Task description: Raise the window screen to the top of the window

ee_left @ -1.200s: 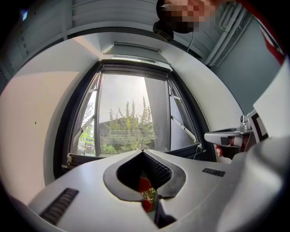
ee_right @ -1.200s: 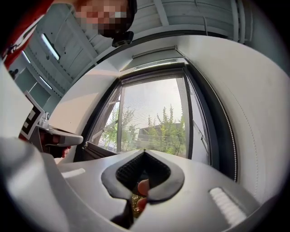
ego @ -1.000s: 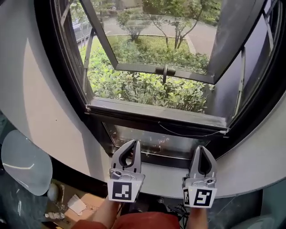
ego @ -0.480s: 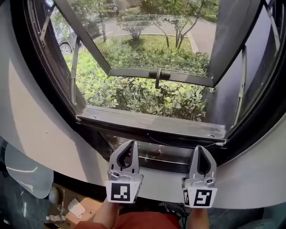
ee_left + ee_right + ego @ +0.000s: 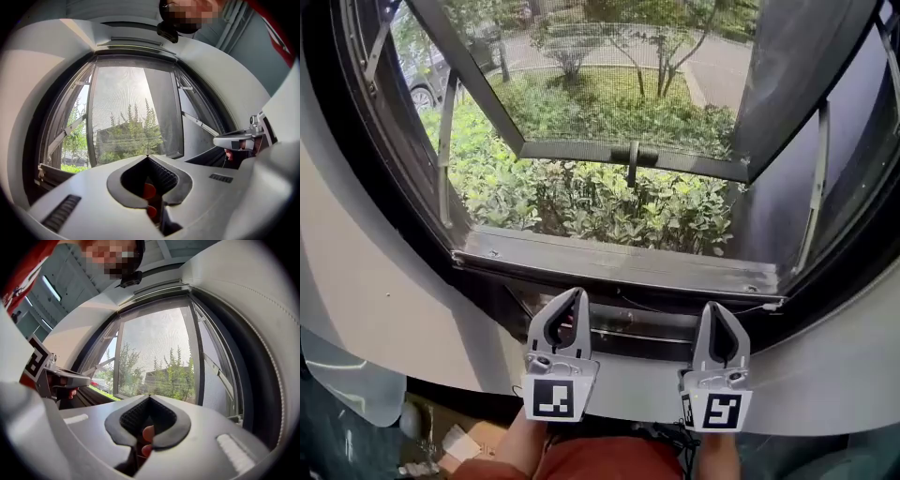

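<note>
The curved white wall (image 5: 366, 281) holds a dark-framed window; shrubs (image 5: 581, 197) and a paved path lie outside.

1. Window screen (image 5: 619, 84): the meshed panel fills the upper part of the opening. Its bottom rail (image 5: 572, 150) stands well above the sill (image 5: 609, 261), with a small handle (image 5: 633, 161) at mid-rail. Below the rail the shrubs show without mesh, so the screen appears only part-way up.
2. Left gripper (image 5: 574, 296): jaws together, nothing between them; tip just below the sill, aimed at the window.
3. Right gripper (image 5: 718, 308): jaws together, empty; level with the left, well apart from it.

Step in hand, as judged: approach, with no contact on the screen yet.

Next move calls for reaching over the sill to the bottom rail, parting the jaws to take the handle or rail, then an even upward push so the screen does not skew.
</note>
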Available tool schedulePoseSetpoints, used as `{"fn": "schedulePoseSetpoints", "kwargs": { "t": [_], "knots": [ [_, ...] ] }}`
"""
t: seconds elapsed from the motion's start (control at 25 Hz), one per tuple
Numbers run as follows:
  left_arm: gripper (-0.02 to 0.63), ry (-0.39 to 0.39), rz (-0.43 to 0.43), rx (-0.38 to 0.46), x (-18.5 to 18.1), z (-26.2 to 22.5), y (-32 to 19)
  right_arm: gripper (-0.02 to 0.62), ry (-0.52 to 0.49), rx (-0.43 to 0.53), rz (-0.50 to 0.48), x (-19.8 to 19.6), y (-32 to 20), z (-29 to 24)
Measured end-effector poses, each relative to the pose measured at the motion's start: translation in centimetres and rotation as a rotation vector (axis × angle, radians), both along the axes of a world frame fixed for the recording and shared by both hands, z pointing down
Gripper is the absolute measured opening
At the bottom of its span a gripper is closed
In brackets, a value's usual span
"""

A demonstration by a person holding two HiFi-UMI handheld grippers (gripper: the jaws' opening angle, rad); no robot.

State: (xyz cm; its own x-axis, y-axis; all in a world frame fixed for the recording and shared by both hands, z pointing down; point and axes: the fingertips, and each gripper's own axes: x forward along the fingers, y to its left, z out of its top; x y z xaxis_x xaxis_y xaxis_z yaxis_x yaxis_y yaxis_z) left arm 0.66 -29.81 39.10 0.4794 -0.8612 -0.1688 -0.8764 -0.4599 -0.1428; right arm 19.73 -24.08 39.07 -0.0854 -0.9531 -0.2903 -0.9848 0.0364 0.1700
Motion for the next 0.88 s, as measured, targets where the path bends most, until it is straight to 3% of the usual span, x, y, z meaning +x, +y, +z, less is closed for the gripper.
{"fn": "schedulePoseSetpoints", "kwargs": {
  "t": [0.2, 0.4, 0.56, 0.6, 0.68, 0.88],
  "knots": [
    [0.005, -0.032, 0.039, -0.005, 0.0, 0.6, -0.4, 0.009, 0.042, -0.031, -0.051, -1.4, -0.6, 0.4],
    [0.039, -0.137, 0.082, 0.004, -0.2, 1.4, -0.6, 0.011, 0.13, -0.056, -0.096, -3.0, -0.7, 0.7],
    [0.058, -0.277, 0.116, 0.074, 0.2, 1.9, -0.4, 0.013, 0.243, -0.127, -0.125, -4.0, -0.9, 1.7],
    [0.065, -0.318, 0.123, 0.087, 0.3, 2.2, -0.4, 0.051, 0.269, -0.151, -0.131, -4.2, -1.0, 2.1],
    [0.077, -0.417, 0.137, 0.106, 0.5, 3.0, -0.4, 0.054, 0.318, -0.186, -0.135, -4.5, -1.1, 2.6],
    [0.103, -0.675, 0.151, 0.167, 1.0, 4.5, -0.6, 0.084, 0.622, -0.263, -0.121, -4.4, -1.7, 4.0]
  ]
}}
